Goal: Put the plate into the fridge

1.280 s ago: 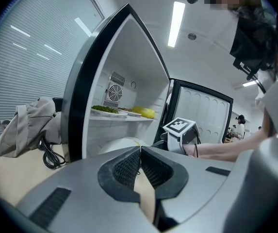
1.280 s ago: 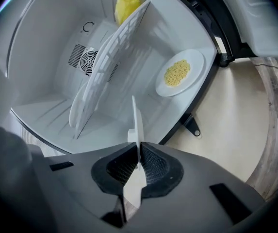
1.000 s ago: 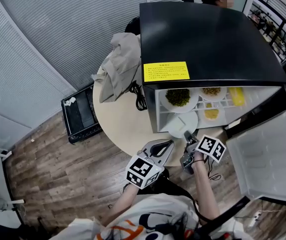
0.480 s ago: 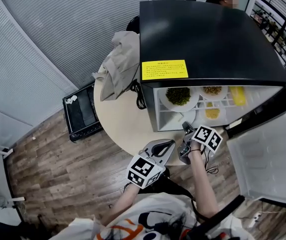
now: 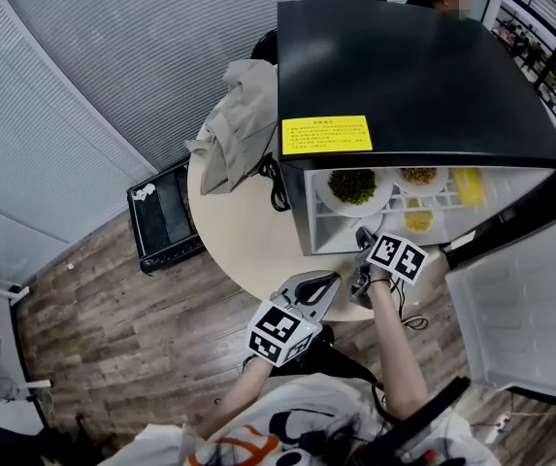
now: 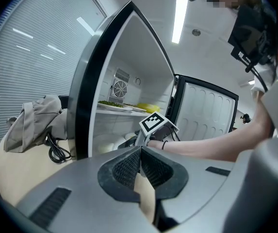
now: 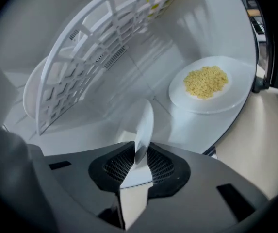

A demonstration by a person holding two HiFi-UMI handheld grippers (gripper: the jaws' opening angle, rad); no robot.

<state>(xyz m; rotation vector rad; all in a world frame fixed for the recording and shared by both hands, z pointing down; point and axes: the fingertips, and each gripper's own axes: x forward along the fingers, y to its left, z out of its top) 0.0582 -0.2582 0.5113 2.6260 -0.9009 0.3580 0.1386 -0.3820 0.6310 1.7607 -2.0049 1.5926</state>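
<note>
The white plate [image 7: 143, 125] shows edge-on in the right gripper view, lying in the lower compartment of the black fridge [image 5: 404, 66]. Its near rim sits between the pads of my right gripper [image 7: 138, 163]. The jaws are opening and the pads no longer seem to press on the rim. In the head view my right gripper [image 5: 363, 239] reaches into the fridge mouth under the white shelf [image 7: 95, 47]. My left gripper [image 5: 328, 280] hangs shut and empty over the table's near edge, short of the fridge; in its own view the left gripper [image 6: 139, 166] has its pads together.
A plate of yellow grains [image 7: 206, 84] lies on the fridge floor beside the white plate. Dishes of green food [image 5: 353, 187] and yellow food [image 5: 416, 176] are on the upper shelf. The fridge door [image 5: 520, 309] stands open at right. A grey cloth [image 5: 239, 124] and black cable [image 5: 276, 187] lie on the round table [image 5: 239, 231].
My right gripper has moved forward from the fridge's front edge into the lower compartment, carrying the white plate inside. The left gripper has stayed where it was.
</note>
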